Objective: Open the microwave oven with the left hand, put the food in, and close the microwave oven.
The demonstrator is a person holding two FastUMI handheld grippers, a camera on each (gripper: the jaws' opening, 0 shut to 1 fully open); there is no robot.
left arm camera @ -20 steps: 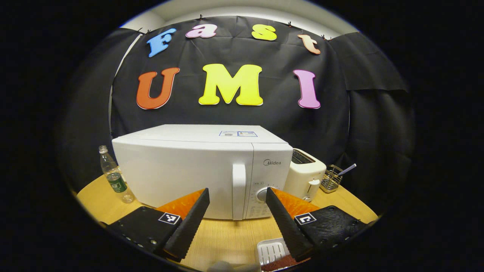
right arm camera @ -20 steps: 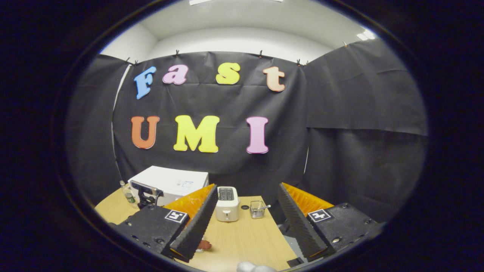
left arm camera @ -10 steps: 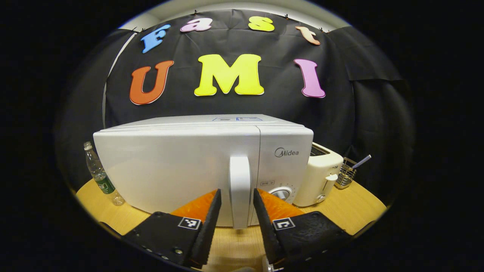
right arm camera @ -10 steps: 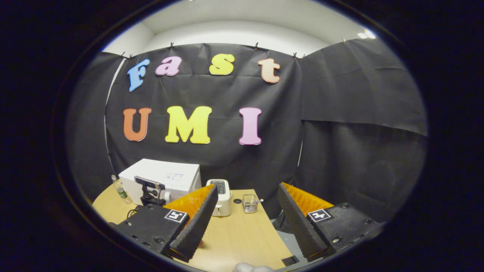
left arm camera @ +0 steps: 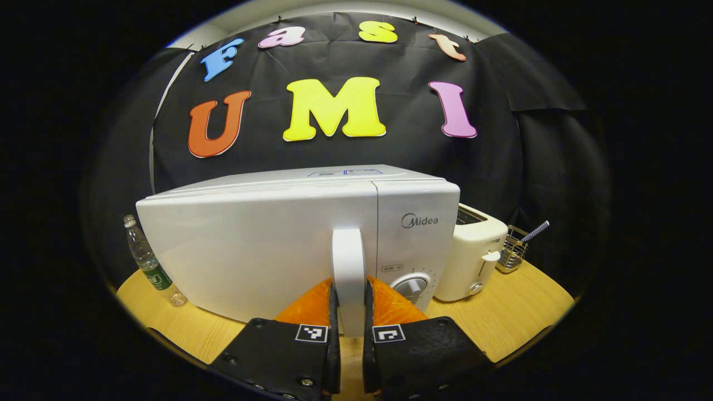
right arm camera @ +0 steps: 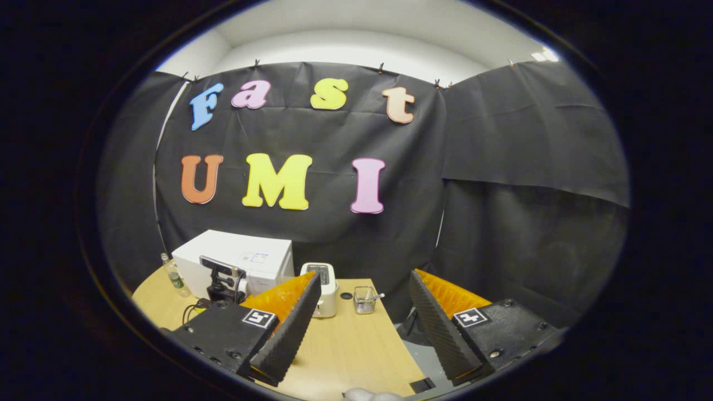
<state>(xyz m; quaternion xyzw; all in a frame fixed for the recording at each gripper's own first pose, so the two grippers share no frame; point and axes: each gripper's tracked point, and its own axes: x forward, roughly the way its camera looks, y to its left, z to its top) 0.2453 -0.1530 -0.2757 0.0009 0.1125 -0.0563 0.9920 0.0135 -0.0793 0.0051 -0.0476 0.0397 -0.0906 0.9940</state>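
Microwave oven (left arm camera: 267, 245) stands on the desk (left arm camera: 518, 312) with its door closed, my left claw (left arm camera: 348, 334) is clenched on the door handle (left arm camera: 348, 273), my right claw (right arm camera: 359, 328) waits released and empty, so opening, loading and closing are all left.

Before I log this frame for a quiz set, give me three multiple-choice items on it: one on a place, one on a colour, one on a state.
1. What stands right beside the microwave, on its dial side?
A. bottle
B. toaster
C. wire basket

2. The microwave is:
A. white
B. black
C. red

3. The left claw is:
A. wide open
B. shut on the door handle
C. holding the bottle

Answers:
1 B, the toaster sits next to the control panel.
2 A, its door and casing are white.
3 B, both fingers press the door handle from either side.
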